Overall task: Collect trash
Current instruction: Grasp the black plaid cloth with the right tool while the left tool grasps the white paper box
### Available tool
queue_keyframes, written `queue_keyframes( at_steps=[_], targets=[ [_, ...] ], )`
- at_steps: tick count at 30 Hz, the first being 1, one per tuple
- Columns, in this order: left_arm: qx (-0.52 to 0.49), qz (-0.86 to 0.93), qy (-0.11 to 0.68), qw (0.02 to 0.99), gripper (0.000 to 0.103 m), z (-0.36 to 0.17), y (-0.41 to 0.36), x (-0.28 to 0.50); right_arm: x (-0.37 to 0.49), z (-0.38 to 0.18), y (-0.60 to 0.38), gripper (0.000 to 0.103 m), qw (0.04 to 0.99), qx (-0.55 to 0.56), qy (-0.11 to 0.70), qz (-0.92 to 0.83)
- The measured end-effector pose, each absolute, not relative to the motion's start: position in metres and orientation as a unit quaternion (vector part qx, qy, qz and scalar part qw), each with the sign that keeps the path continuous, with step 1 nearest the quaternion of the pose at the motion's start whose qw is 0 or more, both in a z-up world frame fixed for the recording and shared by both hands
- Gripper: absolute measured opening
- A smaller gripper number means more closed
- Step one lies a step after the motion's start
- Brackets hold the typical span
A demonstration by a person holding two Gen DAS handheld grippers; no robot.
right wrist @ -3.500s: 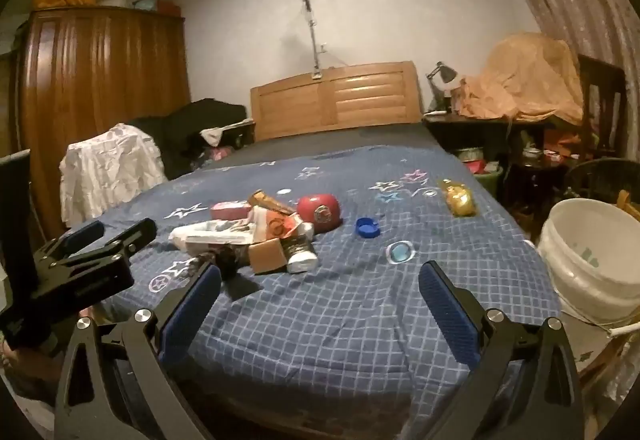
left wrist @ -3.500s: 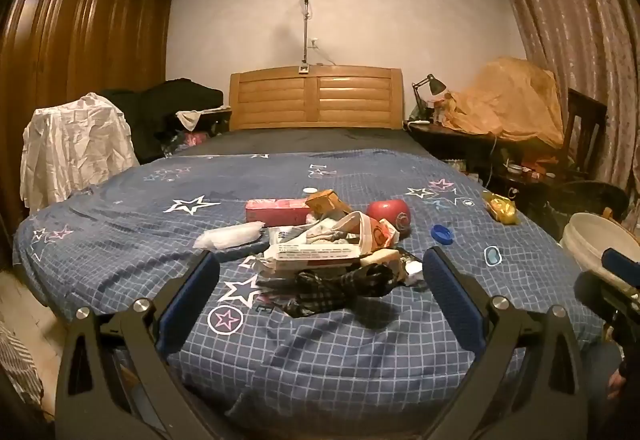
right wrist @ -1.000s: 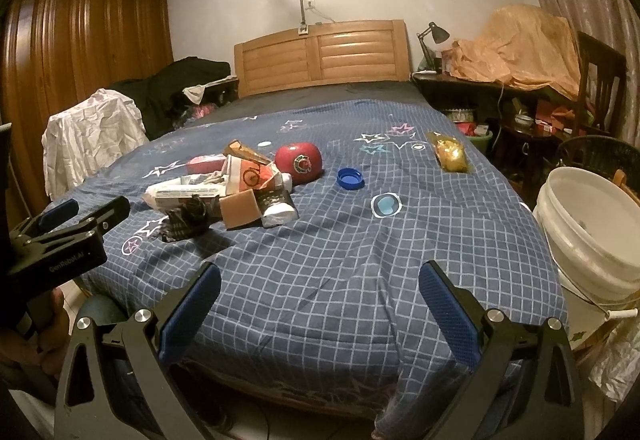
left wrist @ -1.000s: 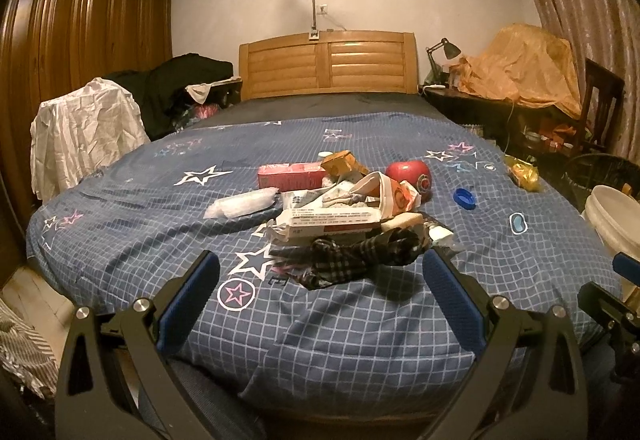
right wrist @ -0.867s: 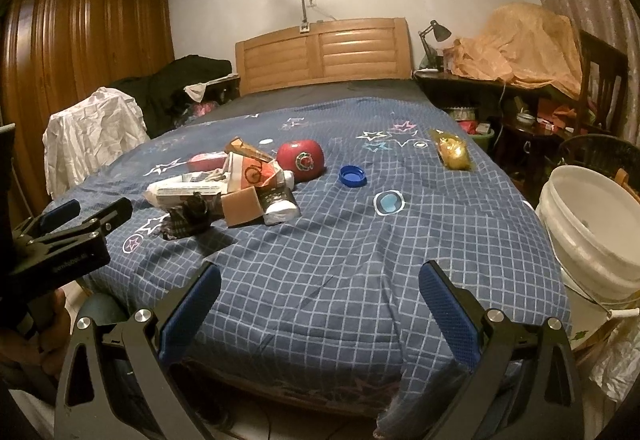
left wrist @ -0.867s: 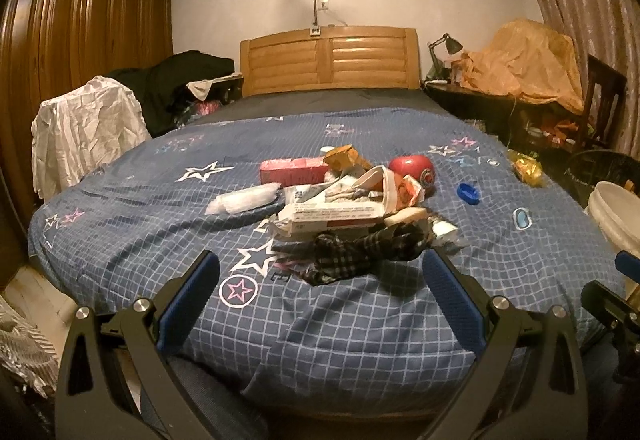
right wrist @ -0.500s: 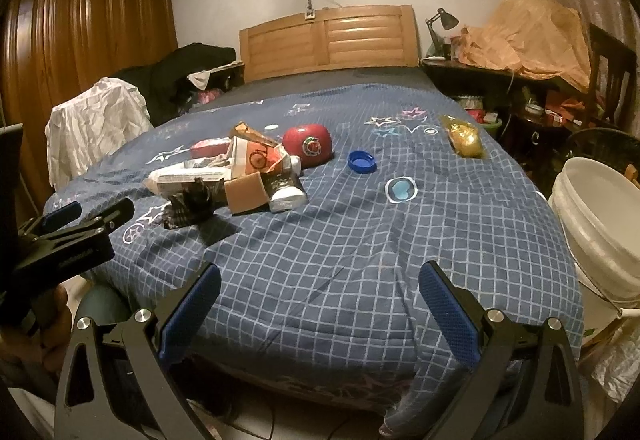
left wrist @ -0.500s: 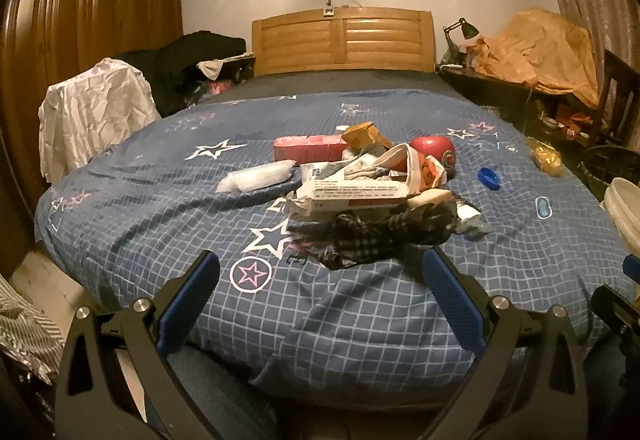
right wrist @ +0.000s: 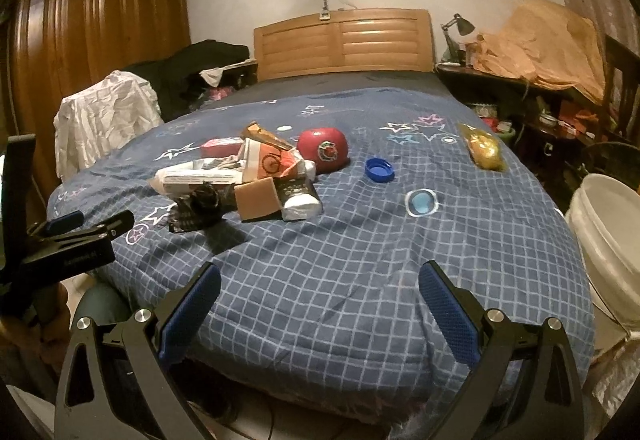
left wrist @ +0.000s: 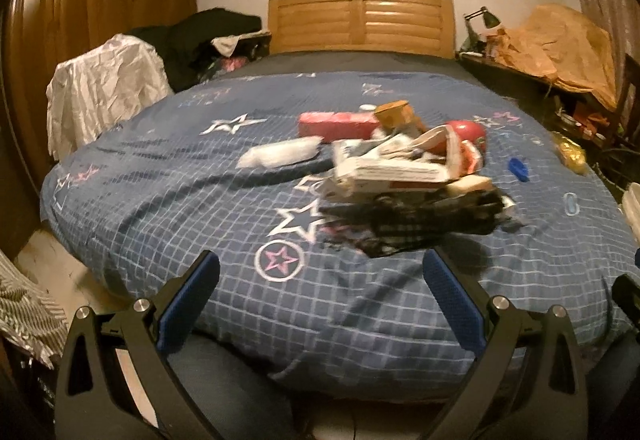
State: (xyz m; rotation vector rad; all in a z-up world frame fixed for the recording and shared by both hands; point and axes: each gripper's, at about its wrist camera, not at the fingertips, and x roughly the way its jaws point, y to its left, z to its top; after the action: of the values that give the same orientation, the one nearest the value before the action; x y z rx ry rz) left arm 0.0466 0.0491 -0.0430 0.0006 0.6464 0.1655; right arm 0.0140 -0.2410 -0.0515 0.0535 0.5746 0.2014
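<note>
A pile of trash (left wrist: 404,168) lies mid-bed on the blue star quilt (left wrist: 200,192): cartons, a dark checked wrapper (left wrist: 420,224), a pink box (left wrist: 336,120), a clear bag (left wrist: 280,154), a red round item (right wrist: 323,149). A blue cap (right wrist: 379,169), a round lid (right wrist: 421,202) and a yellow packet (right wrist: 485,150) lie apart to the right. My left gripper (left wrist: 320,300) is open and empty over the bed's foot, short of the pile. My right gripper (right wrist: 320,300) is open and empty over the quilt's near edge. The left gripper also shows in the right wrist view (right wrist: 72,236).
A white bucket (right wrist: 608,240) stands on the floor right of the bed. A wooden wardrobe (right wrist: 92,40), a white-draped chair (right wrist: 104,116), the headboard (right wrist: 344,44) and a cluttered side table (right wrist: 536,88) surround the bed.
Both grippers have moved forward toward the bed and tilted down a little; the trash pile looks larger and nearer. Both stay open and empty.
</note>
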Motion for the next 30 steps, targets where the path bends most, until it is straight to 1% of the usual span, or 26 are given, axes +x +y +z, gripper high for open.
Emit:
queue_keyframes(
  at_steps=[5, 12, 13, 16, 18, 19, 21, 23, 24, 25, 26, 30],
  targets=[
    [-0.009, 0.090, 0.329, 0.940, 0.098, -0.050, 0.067, 0.052, 0.028, -0.052, -0.226, 0.099, 0.950, 0.012, 0.283, 0.133],
    [-0.029, 0.096, 0.332, 0.938, 0.098, -0.055, 0.087, 0.058, 0.052, -0.044, -0.180, 0.099, 0.933, -0.015, 0.273, 0.234],
    [-0.032, 0.096, 0.333, 0.937, 0.098, -0.056, 0.089, 0.059, 0.058, -0.042, -0.173, 0.098, 0.931, -0.016, 0.271, 0.246],
    [-0.039, 0.095, 0.337, 0.936, 0.098, -0.059, 0.094, 0.062, 0.083, -0.042, -0.154, 0.092, 0.920, 0.000, 0.278, 0.276],
    [-0.040, 0.095, 0.339, 0.935, 0.098, -0.061, 0.096, 0.064, 0.105, -0.047, -0.146, 0.083, 0.912, 0.017, 0.298, 0.283],
    [-0.042, 0.095, 0.340, 0.935, 0.098, -0.062, 0.097, 0.065, 0.115, -0.051, -0.143, 0.081, 0.906, 0.030, 0.308, 0.287],
    [-0.046, 0.096, 0.341, 0.934, 0.098, -0.063, 0.100, 0.066, 0.132, -0.059, -0.139, 0.073, 0.898, 0.055, 0.326, 0.291],
    [-0.051, 0.091, 0.343, 0.934, 0.098, -0.064, 0.102, 0.068, 0.145, -0.070, -0.138, 0.031, 0.879, 0.082, 0.355, 0.307],
    [-0.052, 0.084, 0.342, 0.934, 0.098, -0.063, 0.102, 0.069, 0.149, -0.075, -0.139, 0.021, 0.872, 0.092, 0.367, 0.311],
    [-0.053, 0.075, 0.340, 0.936, 0.098, -0.062, 0.102, 0.070, 0.149, -0.078, -0.142, 0.018, 0.870, 0.097, 0.370, 0.312],
    [-0.053, 0.067, 0.338, 0.937, 0.098, -0.062, 0.101, 0.071, 0.148, -0.079, -0.145, 0.014, 0.865, 0.107, 0.373, 0.317],
    [-0.029, 0.027, 0.328, 0.944, 0.098, -0.055, 0.093, 0.082, 0.136, -0.071, -0.163, 0.010, 0.859, 0.137, 0.371, 0.325]
  ],
)
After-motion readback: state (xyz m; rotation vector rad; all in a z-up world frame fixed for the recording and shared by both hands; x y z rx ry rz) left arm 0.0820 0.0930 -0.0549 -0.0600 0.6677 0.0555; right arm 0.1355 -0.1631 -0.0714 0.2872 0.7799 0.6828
